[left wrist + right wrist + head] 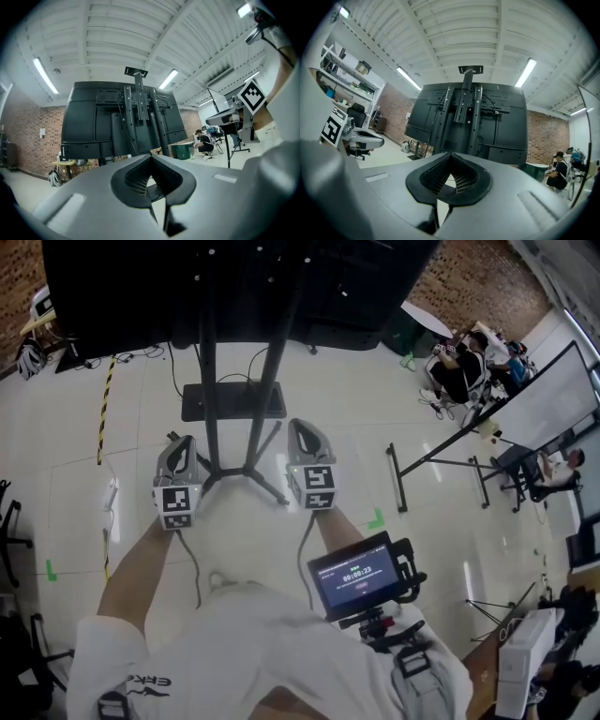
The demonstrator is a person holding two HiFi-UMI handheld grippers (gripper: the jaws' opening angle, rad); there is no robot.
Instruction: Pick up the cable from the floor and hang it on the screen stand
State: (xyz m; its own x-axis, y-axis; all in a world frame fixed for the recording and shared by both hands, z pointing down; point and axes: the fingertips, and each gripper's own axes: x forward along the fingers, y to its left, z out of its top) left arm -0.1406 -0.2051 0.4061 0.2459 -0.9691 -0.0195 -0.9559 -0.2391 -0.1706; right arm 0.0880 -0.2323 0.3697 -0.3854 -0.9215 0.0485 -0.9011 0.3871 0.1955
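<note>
The screen stand rises in front of me, two black poles on a splayed foot, with the large black screen on top. A thin black cable lies on the pale floor by the stand's black base plate. My left gripper is shut and empty, just left of the poles. Just right of them, my right gripper is shut and empty too. The left gripper view has the closed tips aimed at the screen's back; the right gripper faces the screen's back as well.
A yellow-black striped strip runs along the floor at the left. A low black frame and a slanted whiteboard stand at the right, with seated people beyond. A small monitor hangs at my chest. A chair is at the far left.
</note>
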